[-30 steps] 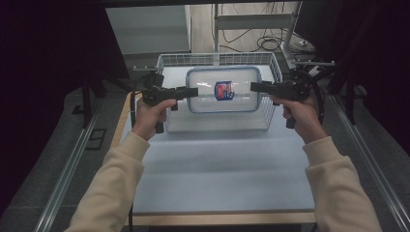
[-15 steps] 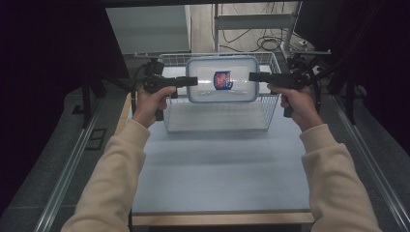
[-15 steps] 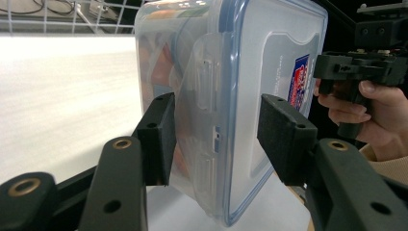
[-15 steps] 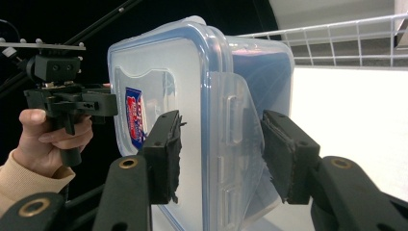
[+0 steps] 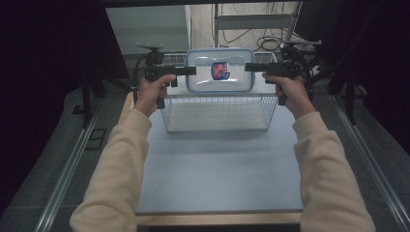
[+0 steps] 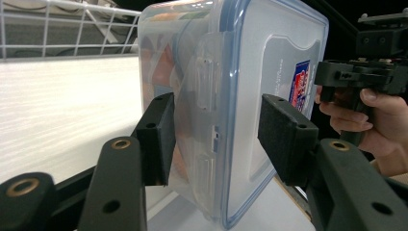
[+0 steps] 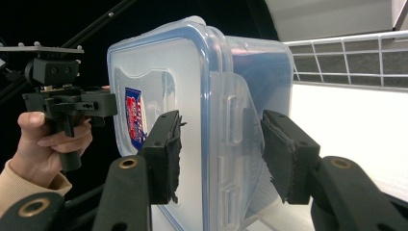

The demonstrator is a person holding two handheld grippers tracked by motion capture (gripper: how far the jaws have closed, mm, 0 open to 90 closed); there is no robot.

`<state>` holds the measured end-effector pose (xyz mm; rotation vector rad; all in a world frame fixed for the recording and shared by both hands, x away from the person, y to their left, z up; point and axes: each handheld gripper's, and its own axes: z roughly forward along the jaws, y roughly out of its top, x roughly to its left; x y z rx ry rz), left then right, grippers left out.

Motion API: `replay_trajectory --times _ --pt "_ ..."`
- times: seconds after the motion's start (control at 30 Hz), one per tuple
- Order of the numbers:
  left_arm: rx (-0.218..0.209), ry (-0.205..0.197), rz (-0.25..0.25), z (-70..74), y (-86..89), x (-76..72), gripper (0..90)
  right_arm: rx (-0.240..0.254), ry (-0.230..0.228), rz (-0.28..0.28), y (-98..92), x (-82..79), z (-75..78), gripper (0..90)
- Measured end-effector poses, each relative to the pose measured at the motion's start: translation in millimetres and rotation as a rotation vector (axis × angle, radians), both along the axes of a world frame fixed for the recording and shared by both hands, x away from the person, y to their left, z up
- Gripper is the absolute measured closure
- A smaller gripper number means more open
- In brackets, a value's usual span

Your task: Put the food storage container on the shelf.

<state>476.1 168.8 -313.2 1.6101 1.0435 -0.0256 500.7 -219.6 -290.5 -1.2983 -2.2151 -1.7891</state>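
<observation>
Red-blue label [image 5: 220, 70] on box lid [image 5: 220, 58]; print too small and blurred to read. Same label [image 6: 301, 85] seen edge-on in left gripper view, unreadable. No other text legible.

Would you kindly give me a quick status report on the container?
Left hand-held gripper and right hand-held gripper clamp opposite ends. Clear blue-rimmed plastic container held above white wire basket. Nothing in the way.

A wire basket [image 5: 217, 113] sits on the far part of the pale blue table [image 5: 217, 169]. A wooden strip runs along the table's near edge. Past the table, black cables [image 5: 268, 41] lie in loops on the floor.
</observation>
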Motion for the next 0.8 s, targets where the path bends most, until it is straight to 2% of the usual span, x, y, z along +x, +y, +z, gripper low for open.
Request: replay_trajectory --times 0.17,0.4,0.53,0.8 --pt "0.006 0.023 0.007 -3.7 -1.4 5.8 48.7 -0.012 0.031 -0.008 2.0 8.1 -5.5 49.2" --pt "-0.011 0.071 0.029 -2.2 -3.0 14.4 48.4 0.014 0.074 -0.020 0.2 18.5 -7.9 48.7" --pt "-0.025 0.100 0.048 -3.0 -3.8 21.8 47.3 0.031 0.132 -0.058 1.7 27.2 -7.7 48.1" --pt "-0.049 0.137 0.066 -6.3 -5.1 33.9 44.3 0.042 0.187 -0.103 3.7 36.8 -9.2 47.6"
